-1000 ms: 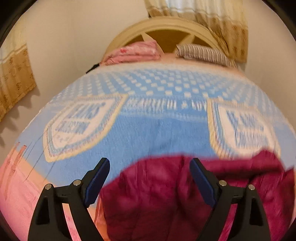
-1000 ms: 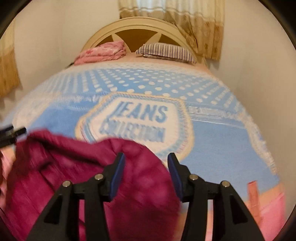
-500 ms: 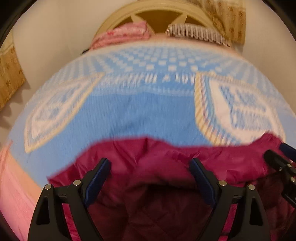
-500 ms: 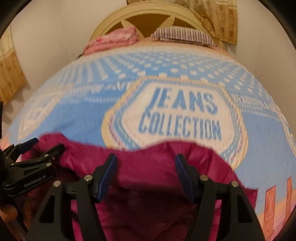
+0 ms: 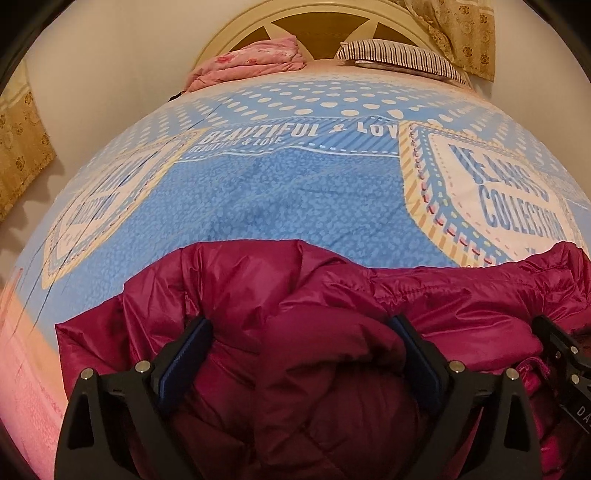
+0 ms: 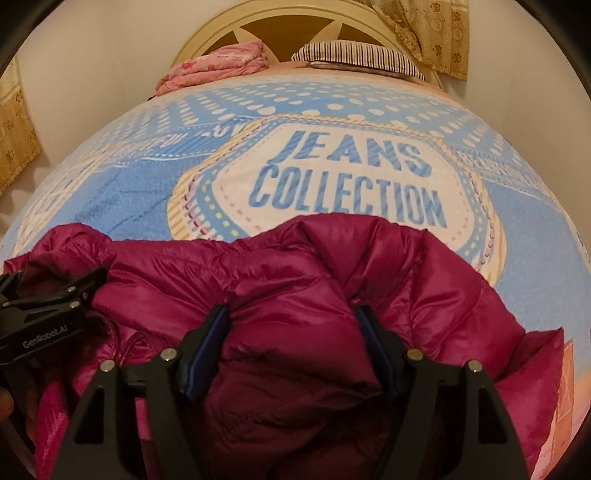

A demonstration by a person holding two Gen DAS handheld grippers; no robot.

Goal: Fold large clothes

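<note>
Magenta quilted puffer jacket [image 5: 332, 295] lies bunched at the near edge of the blue printed bedspread [image 5: 295, 192] (lettered "JEANS COLLECTION"). Left gripper [image 5: 303, 347] and right gripper [image 6: 291, 332] have just been opening, fabric bulging between both pairs of released jaws.

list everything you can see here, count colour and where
jacket: 1, magenta, puffy, bunched on the near end of the bed
bedspread: 1, blue with white dots and a "JEANS COLLECTION" badge, covering the bed
pink bedding: 1 pile, pink, far end at the headboard
pillow: 1, striped, far end beside the pink bedding
headboard: 1, cream, arched, behind the pillow
curtains: beige patterned, behind the headboard and at the left wall
left gripper: 1, black with blue pads, jaws just opened, jacket between them
right gripper: 1, same, jaws just opened, jacket between them
</note>
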